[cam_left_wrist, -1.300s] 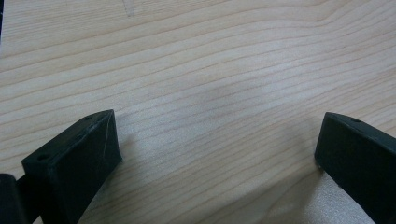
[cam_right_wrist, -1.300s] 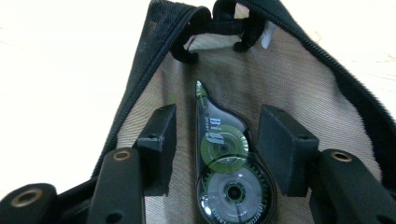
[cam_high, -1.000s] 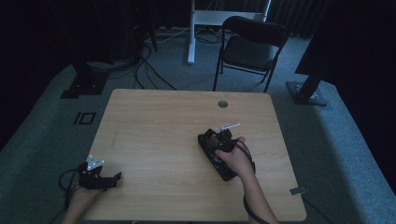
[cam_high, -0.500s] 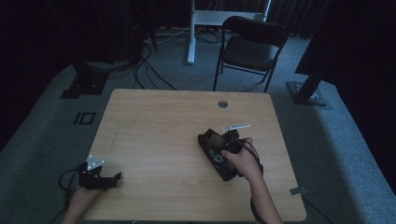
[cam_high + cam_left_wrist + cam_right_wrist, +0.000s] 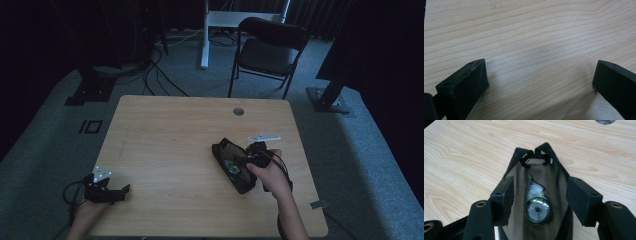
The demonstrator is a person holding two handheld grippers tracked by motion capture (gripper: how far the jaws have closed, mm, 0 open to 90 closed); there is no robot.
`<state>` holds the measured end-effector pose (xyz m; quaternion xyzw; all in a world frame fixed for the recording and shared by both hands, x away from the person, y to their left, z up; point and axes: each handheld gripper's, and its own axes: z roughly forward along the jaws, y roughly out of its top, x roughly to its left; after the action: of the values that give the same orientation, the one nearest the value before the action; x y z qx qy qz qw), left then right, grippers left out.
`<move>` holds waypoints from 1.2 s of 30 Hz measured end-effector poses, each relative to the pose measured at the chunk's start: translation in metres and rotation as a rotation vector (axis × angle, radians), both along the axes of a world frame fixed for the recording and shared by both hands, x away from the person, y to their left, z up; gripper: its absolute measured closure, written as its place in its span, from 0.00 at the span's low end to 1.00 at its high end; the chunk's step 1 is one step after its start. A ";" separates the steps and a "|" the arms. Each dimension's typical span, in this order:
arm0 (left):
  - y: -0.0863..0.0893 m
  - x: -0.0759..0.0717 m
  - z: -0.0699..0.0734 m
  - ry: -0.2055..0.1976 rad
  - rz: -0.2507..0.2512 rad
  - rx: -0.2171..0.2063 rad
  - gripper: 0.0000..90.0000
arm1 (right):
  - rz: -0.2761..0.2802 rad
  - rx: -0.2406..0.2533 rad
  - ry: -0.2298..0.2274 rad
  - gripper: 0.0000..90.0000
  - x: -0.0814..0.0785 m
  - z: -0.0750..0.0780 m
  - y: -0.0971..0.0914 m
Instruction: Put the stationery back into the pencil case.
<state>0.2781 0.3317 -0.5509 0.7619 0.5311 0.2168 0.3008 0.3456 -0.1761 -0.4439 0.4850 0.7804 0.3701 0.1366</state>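
**Right gripper opens above tape roller in pouch**

Since a second ago, the right gripper (image 5: 250,161) has drawn back slightly toward the light wooden table's (image 5: 165,130) right edge, its jaws just opening. They stand apart over a clear green correction-tape roller (image 5: 537,203) lying inside an open black fabric pouch (image 5: 231,164). The left gripper (image 5: 106,192) rests open at the near-left corner, unmoved.

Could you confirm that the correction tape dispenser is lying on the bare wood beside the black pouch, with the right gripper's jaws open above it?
Not quite: the correction tape dispenser lies inside the open black pouch, not on the bare wood beside it, as the right gripper view shows. The rest holds: the right gripper has its jaws open above it, having just been opening, with nothing pressed between them.
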 end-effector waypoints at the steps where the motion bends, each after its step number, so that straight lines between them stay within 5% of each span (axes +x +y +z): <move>1: 0.000 0.000 0.000 0.000 0.000 0.000 0.00 | 0.001 -0.001 -0.004 0.42 0.000 0.000 -0.001; 22: 0.000 0.000 0.000 0.000 0.000 0.000 0.00 | -0.065 0.020 -0.075 0.36 -0.010 -0.018 -0.054; 36: 0.000 0.000 0.000 -0.001 0.000 0.000 0.00 | -0.145 0.002 -0.059 0.32 -0.012 -0.053 -0.080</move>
<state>0.2781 0.3317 -0.5509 0.7618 0.5311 0.2171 0.3009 0.3331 -0.2560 -0.4965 0.5293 0.7385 0.3741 0.1854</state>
